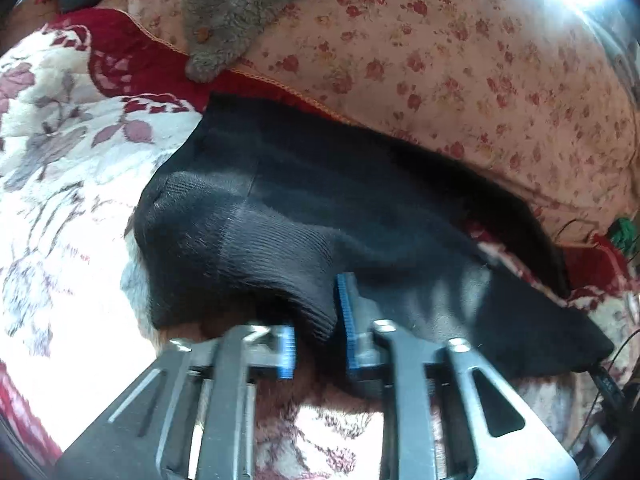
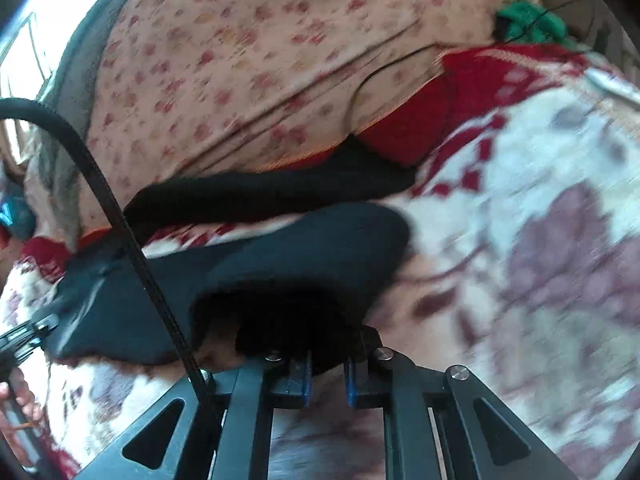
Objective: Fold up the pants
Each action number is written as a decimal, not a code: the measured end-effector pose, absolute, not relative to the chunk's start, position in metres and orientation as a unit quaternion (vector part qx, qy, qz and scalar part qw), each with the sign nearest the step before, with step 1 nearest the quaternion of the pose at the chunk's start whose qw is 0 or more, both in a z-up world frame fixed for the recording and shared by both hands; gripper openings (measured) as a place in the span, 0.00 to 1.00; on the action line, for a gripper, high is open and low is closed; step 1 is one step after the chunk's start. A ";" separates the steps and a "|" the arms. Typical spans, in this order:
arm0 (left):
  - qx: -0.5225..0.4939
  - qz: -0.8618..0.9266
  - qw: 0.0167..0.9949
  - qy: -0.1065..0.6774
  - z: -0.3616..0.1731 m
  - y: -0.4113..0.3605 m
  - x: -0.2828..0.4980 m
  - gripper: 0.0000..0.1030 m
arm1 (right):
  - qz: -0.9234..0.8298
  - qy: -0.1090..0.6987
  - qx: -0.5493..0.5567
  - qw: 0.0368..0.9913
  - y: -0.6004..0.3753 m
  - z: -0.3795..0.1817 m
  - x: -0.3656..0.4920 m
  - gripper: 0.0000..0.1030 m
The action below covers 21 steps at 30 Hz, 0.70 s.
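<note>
Black knit pants (image 1: 304, 208) lie across the middle of the left wrist view on a white fleece blanket with maroon flowers and a red border (image 1: 60, 152), their far edge running toward the upper left beside a beige quilt with small red roses (image 1: 440, 60). At the lower centre of that frame the left gripper (image 1: 318, 334) pinches a ribbed fold of the pants between its blue-padded fingers (image 1: 346, 320). A grey fuzzy garment with buttons (image 1: 240, 12) rests on the quilt at the top. In the blurred right wrist view, the right gripper (image 2: 328, 376) at the bottom centre has its jaws closed on a bunched edge of the pants, which spread to the left of centre. A black cable (image 2: 120, 220) crosses the left side.
</note>
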<state>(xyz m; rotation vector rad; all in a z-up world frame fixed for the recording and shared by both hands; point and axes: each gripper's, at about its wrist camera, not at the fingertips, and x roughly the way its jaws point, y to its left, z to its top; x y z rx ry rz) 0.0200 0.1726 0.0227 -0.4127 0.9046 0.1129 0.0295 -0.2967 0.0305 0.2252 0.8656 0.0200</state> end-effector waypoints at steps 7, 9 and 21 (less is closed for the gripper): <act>-0.179 0.031 0.896 0.405 0.056 0.175 0.021 0.10 | -0.045 0.369 0.027 0.928 -0.323 0.086 0.021 0.07; -0.170 0.032 0.900 0.400 0.061 0.177 0.016 0.09 | -0.044 0.366 0.005 0.930 -0.319 0.092 0.013 0.07; -0.166 0.055 0.897 0.406 0.062 0.217 -0.045 0.09 | 0.043 0.395 -0.040 0.917 -0.269 0.071 -0.034 0.05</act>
